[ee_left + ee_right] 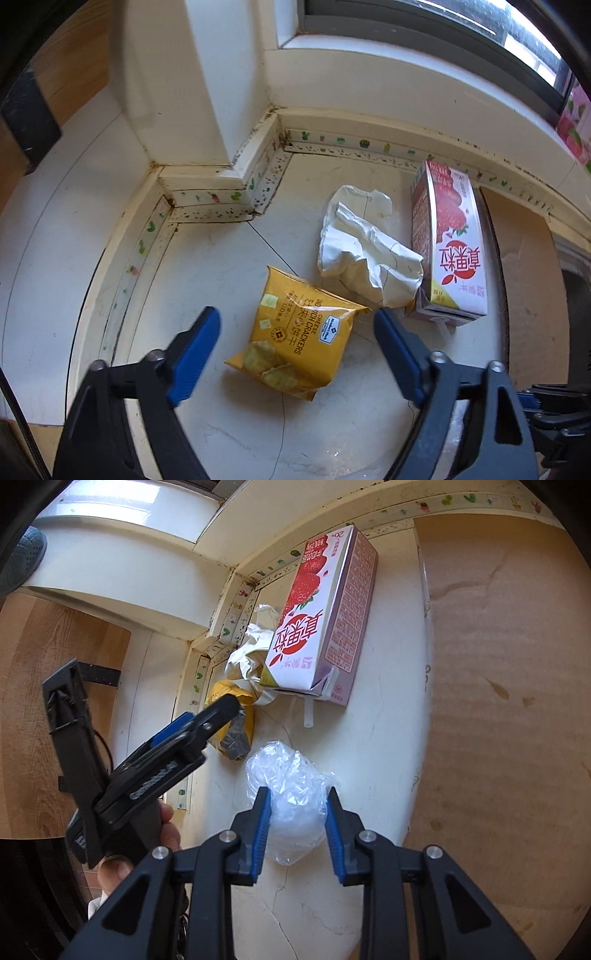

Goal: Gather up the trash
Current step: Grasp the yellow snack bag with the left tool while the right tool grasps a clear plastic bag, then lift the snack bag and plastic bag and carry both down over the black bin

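Yellow foil catches our eye first: a cheese sandwich cracker packet [299,332] lies on the white floor [229,251] in the corner under the window, directly between the blue pads of our left gripper [297,325]. Those jaws stand apart on either side of the packet, and we see neither pad pressing on it.

Just beyond the packet sits a crumpled white paper wrapper [365,251], its near edge close to the packet's top corner. Against the wrapper's right side lies a strawberry milk carton [448,243], flat on its long face, with its opened end towards us and a white straw [308,710] poking out from that end. A sheet of brown cardboard [498,686] covers the floor to the right of the carton. A decorated strip [369,144] with small cactus prints runs along the foot of the wall.

Our right gripper [297,812] is clamped on a crumpled clear plastic bag [291,786], both blue pads pressing into its sides, above the white floor and nearer to us than the carton. From the right wrist view we also see our left hand [162,834] wrapped round the left gripper's handle, its finger tips reaching over the yellow packet.
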The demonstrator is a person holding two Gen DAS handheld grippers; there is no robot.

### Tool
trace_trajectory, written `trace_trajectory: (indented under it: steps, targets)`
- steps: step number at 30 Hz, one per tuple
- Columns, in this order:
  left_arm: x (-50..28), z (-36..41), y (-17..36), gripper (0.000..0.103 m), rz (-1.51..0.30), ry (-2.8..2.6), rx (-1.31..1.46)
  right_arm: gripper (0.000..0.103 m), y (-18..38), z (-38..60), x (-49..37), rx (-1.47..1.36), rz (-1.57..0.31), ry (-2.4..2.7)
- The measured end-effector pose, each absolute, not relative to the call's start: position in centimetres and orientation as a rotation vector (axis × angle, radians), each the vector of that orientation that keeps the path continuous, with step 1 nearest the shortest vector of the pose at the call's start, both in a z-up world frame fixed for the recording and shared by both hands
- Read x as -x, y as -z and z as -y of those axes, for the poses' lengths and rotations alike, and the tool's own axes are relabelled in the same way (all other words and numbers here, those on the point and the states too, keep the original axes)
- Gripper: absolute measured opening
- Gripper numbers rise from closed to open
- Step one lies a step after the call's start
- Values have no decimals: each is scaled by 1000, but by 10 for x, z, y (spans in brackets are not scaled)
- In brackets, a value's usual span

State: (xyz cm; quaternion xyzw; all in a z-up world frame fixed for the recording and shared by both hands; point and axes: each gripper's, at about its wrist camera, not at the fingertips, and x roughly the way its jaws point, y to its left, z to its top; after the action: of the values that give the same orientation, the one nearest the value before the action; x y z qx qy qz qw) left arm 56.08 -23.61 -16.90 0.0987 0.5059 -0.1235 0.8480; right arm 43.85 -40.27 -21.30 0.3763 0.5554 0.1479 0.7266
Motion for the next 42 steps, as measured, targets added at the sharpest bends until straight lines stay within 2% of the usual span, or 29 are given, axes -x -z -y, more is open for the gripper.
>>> trace_trajectory:
  steps: [1, 3, 6, 9, 12, 15, 27, 42]
  targets:
    - [-562, 238, 172, 58, -1079, 265, -212, 28, 213, 403, -439, -830, -1222, -326]
    - [-564, 239, 177, 48, -1095, 265, -210, 28, 212, 403, -439, -832, -1218, -326]
    - [-561, 237, 176, 42, -1085, 268, -195, 28, 211, 401, -439, -835, -1216, -330]
    - [-557, 231, 176, 28, -1079, 273, -175, 28, 208, 398, -437, -825, -1211, -338]
    - [-549, 224, 170, 21, -1075, 262, -154, 28, 205, 394, -436, -822, -1205, -345]
    - [-537, 217, 162, 18, -1077, 256, -135, 28, 198, 390, -431, -824, -1195, -354]
    - [-450, 199, 89, 17, -975, 219, -214, 28, 140, 366, -385, -781, -1109, -379]
    - [-274, 129, -3, 17, -853, 270, -213, 28, 36, 315, -225, -727, -927, -331]
